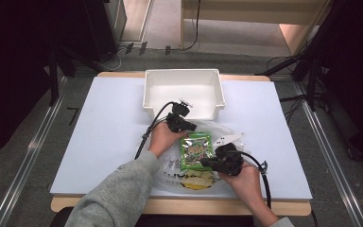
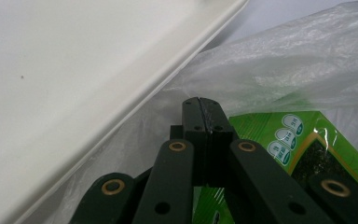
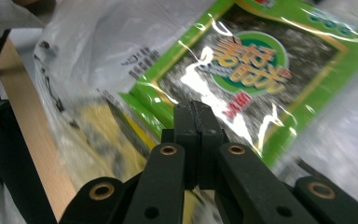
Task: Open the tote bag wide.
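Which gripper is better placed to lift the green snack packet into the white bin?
Left, probably: the left gripper sits between the green foil snack packet and the white plastic bin; the right gripper is nearer the table edge.

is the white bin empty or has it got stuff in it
Empty: the high view shows the white bin with a bare floor, while the green snack packet lies outside it on the table.

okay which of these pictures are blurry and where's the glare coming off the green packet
Right gripper view: edges smeared with motion blur, white glare streaks across the green packet. Left gripper view: sharp on the jaws, white bin washed out. High view: evenly lit table, dark surroundings.
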Motion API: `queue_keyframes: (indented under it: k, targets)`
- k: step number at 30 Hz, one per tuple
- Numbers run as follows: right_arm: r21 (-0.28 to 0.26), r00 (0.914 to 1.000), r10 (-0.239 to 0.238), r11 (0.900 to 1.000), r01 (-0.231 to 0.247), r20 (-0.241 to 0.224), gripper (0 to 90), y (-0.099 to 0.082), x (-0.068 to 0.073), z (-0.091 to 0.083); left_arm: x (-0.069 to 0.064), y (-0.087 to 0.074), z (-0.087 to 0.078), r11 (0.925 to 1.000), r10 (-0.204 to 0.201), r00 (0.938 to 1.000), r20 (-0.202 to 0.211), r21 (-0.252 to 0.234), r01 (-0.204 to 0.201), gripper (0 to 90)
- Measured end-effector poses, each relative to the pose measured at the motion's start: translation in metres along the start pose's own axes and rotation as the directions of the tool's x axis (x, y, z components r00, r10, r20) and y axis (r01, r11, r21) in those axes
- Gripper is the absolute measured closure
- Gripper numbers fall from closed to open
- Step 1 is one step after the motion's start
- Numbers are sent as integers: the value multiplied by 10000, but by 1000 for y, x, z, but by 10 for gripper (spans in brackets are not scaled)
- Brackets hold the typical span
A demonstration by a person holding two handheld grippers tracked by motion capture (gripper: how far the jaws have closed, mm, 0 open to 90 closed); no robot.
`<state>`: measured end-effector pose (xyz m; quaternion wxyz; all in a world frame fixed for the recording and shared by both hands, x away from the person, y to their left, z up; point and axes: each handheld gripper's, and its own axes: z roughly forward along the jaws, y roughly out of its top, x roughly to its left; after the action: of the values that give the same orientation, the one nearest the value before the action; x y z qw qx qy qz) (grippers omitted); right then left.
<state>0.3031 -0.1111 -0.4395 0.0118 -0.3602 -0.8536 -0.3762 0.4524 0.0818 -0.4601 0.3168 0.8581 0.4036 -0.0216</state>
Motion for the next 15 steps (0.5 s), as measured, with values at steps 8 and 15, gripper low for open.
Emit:
queue_keyframes:
  k: [8, 15]
  targets:
    - [141, 9993, -193, 9997, 198, -317, 900, 3, 9, 15, 0, 0, 0, 10000, -37, 10000, -13, -8, 37, 900]
    - [421, 9983, -360, 9984, 379, -460, 900, -12, 19, 18, -1, 1, 0, 10000, -95, 9999, -62, -16, 95, 900]
